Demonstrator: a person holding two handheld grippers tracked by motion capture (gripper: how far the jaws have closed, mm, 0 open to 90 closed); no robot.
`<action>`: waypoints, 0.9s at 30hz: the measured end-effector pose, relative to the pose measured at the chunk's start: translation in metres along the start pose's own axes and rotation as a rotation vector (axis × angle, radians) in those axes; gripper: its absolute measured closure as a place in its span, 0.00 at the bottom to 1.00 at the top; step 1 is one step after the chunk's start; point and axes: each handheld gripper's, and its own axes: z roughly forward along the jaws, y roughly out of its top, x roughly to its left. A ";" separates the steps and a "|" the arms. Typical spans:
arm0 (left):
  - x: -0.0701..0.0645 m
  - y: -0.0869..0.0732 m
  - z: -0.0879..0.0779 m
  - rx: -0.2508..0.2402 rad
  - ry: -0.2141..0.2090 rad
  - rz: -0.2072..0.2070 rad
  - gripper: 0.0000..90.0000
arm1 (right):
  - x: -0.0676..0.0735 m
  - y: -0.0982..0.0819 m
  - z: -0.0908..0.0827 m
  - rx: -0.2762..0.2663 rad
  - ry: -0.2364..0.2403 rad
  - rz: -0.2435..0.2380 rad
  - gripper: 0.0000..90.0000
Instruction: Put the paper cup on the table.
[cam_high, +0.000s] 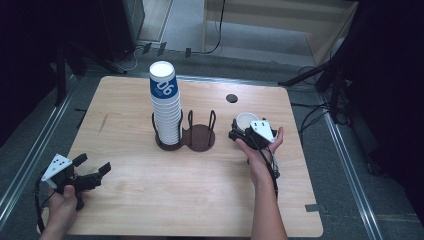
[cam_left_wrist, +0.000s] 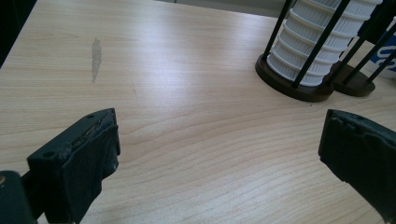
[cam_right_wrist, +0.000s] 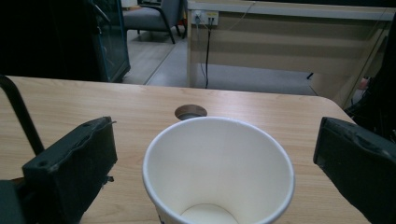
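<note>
- One paper cup stands upright and alone on the worktop, to the right of the cup rack; in the right gripper view it sits between the wide-spread jaws of the right tool, whose pads are clear of its wall on both sides, so nothing is gripped.
- Many cups remain nested in a tall stack in the rack's left bay, rising well above the wire uprights; the right bay holds nothing.
- Progress, as judged: a single cup looks to be set out apart from the stack and let go, and the rest are untouched, so the work seems at an early stage if more cups are meant to come out.
- Left tool: near the worktop's left front corner, well apart from the rack, jaws fully apart, holding nothing.
- Markings: blue band on the top cup of the stack with large white figures reading "06" or "90", depending on orientation; smaller print cannot be read.
- Loose cup: plain white inside, no legible print.
</note>
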 end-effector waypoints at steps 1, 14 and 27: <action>0.000 0.000 0.000 -0.001 0.000 0.000 0.00 | -0.001 0.002 -0.003 -0.004 0.005 0.009 0.00; -0.001 0.000 0.001 0.003 0.010 0.006 0.00 | -0.008 0.017 -0.040 -0.058 0.033 0.047 0.00; -0.002 0.000 0.001 0.006 0.015 0.011 0.00 | -0.027 0.003 -0.072 -0.049 0.006 0.060 0.00</action>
